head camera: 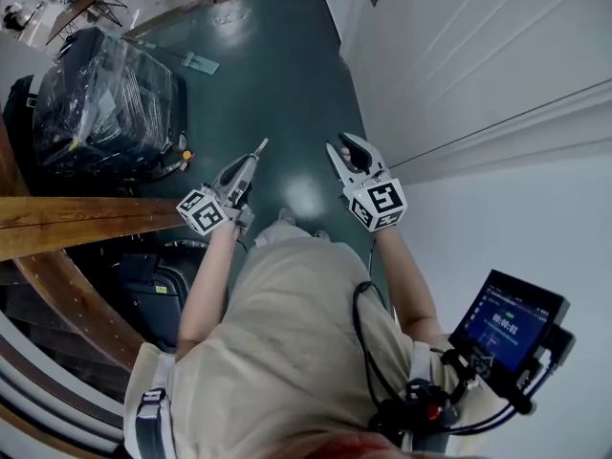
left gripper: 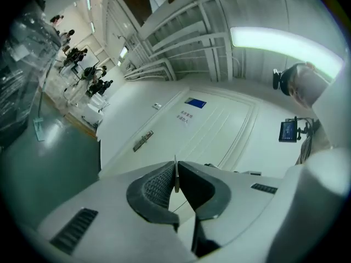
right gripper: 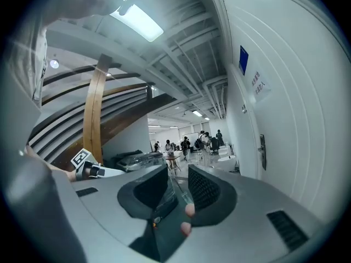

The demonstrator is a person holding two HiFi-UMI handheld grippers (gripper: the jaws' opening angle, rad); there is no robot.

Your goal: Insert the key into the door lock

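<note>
Metal comes first, the first inspector states: the key stands edge-on between the pads of the left gripper, whose jaws are pressed together on it, with the thin blade rising just past their tips.

Second inspector: Confirmed. From the head view the left gripper sits over the green floor, and a slim point shows at its front end. Where does the key stand relative to the door?

First inspector: Well apart from it. The white door fills the background of the left gripper view, and its dark lock plate lies above and left of the blade, with no contact.

Second inspector: And the other tool?

First inspector: The right gripper has its jaws spread, with nothing between the pads. In the head view the right gripper is just beside the left one, nearer the door.

Second inspector: The right gripper view shows the door along its right side, with the lock plate partway down it.

First inspector: Also noted: a black case wrapped in plastic on the floor to the left, and a wooden rail below it.
</note>
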